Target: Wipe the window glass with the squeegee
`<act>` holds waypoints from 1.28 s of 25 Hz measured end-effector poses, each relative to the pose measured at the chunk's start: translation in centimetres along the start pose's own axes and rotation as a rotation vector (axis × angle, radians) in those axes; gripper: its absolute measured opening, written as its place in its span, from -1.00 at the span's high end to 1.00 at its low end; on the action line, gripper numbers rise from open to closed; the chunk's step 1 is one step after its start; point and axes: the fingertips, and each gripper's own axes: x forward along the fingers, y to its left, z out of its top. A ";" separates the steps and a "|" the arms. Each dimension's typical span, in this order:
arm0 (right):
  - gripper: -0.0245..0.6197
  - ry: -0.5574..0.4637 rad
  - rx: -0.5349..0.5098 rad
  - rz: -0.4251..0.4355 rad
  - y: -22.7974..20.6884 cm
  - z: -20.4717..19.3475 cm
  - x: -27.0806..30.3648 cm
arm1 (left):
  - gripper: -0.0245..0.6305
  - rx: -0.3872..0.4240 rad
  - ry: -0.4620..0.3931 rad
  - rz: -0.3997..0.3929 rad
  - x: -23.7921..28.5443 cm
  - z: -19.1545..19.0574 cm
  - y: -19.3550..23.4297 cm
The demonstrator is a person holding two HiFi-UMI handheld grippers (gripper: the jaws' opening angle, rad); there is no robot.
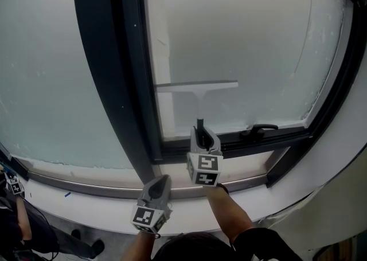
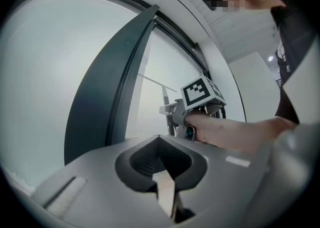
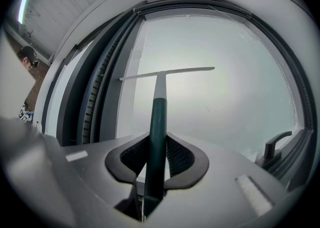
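The squeegee (image 1: 198,86) has a pale blade lying level against the window glass (image 1: 246,36), low on the pane, and a dark green handle (image 3: 158,122) running down from it. My right gripper (image 1: 199,135) is shut on that handle, just above the lower window frame. In the right gripper view the blade (image 3: 167,73) spans the pane's left half, with the handle clamped in the right gripper (image 3: 155,164). My left gripper (image 1: 162,182) hangs lower and to the left, off the glass. The left gripper (image 2: 162,164) is shut with nothing in it, and the right gripper's marker cube (image 2: 200,91) shows ahead of it.
A thick dark mullion (image 1: 109,70) separates this pane from the frosted pane on the left. A black window handle (image 1: 259,130) sits on the lower frame, right of the squeegee. A white sill (image 1: 103,205) runs below. A person (image 1: 14,219) stands at the lower left.
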 end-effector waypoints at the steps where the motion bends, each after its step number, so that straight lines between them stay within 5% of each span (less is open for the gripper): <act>1: 0.66 0.006 0.000 -0.001 0.0 -0.2 0.0 | 0.93 0.002 0.002 0.001 0.0 0.0 0.0; 32: 0.66 0.096 0.011 0.030 0.6 -5.3 -1.7 | 0.93 -0.031 0.017 0.010 0.5 -1.0 0.2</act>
